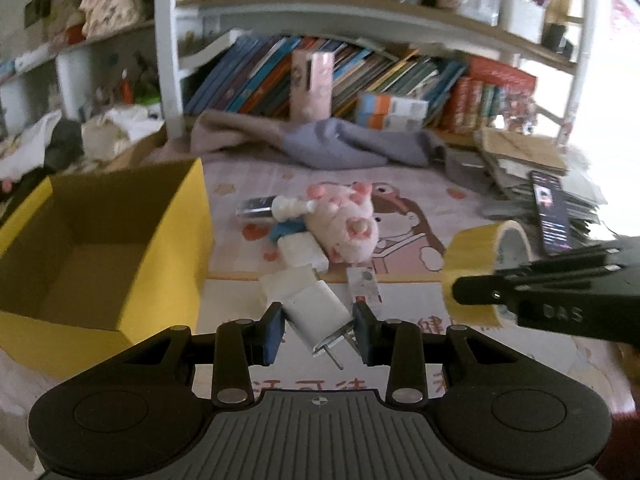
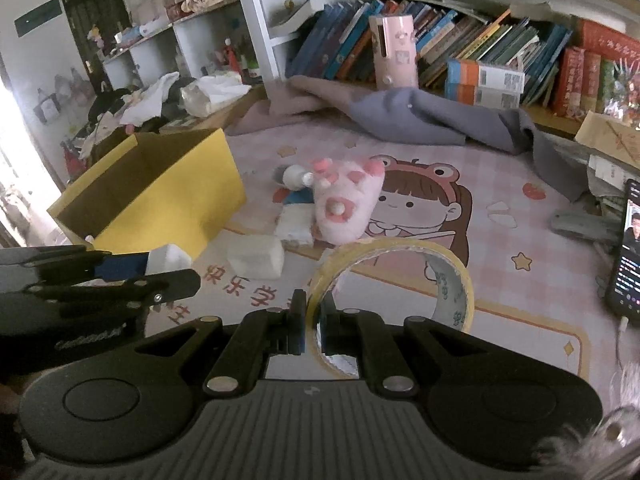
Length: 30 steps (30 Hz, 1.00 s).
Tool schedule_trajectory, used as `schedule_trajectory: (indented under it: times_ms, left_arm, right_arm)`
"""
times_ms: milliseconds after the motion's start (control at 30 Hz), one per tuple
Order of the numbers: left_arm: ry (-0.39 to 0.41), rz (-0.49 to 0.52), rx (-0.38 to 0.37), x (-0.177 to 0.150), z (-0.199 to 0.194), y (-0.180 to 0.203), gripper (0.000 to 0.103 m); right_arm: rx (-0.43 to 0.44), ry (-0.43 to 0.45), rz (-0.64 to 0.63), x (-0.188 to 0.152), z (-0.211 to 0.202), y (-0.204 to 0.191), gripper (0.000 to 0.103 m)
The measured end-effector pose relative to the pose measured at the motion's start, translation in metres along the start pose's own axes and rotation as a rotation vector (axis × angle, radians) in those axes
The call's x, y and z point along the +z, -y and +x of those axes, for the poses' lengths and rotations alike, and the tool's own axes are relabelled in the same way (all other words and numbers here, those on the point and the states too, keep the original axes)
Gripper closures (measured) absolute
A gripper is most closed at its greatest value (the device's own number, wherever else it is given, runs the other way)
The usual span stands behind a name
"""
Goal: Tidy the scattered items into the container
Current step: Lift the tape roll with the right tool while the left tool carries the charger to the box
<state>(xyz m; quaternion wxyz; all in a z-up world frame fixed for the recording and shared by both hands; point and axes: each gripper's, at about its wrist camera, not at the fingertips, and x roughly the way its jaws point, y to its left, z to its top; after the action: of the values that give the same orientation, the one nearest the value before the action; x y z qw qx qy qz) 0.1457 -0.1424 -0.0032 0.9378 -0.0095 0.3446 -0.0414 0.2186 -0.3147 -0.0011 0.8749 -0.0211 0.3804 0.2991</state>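
Note:
My left gripper (image 1: 319, 328) is shut on a white plug charger (image 1: 320, 314), prongs pointing toward the camera, held above the mat; it also shows in the right wrist view (image 2: 166, 259). My right gripper (image 2: 313, 322) is shut on the rim of a yellow tape roll (image 2: 394, 276), seen also in the left wrist view (image 1: 476, 268). The open yellow cardboard box (image 1: 168, 248) stands at the left, empty inside (image 2: 168, 196). A pink plush paw (image 1: 348, 224), a small white bottle (image 1: 290, 206), a white eraser-like block (image 2: 256, 256) and a white packet (image 2: 295, 222) lie on the mat.
A phone (image 2: 628, 256) with a lit screen lies at the right edge. Grey and beige cloths (image 2: 420, 116) lie at the back before a bookshelf (image 2: 460, 48). A pink cup (image 2: 394, 50) stands by the books. Clutter is piled behind the box.

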Motion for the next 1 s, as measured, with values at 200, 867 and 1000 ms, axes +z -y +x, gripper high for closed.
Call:
schedule_trajectory:
  times_ms: [200,867,1000]
  left_arm:
    - [0.048,0.06,-0.046,-0.013,-0.029,-0.02,0.068]
    - [0.029,0.123,-0.12,-0.091,-0.121,-0.124,0.068]
    - [0.023,0.115,-0.125,-0.102,-0.134,-0.14,0.068]
  right_arm:
    - [-0.041,0.039,-0.003,-0.005,-0.011,-0.042,0.097]
    - [-0.093,0.027,0.058,-0.077,-0.025,-0.209,0.097]
    - [-0.09,0.026,0.058,-0.086,-0.028,-0.235,0.097]
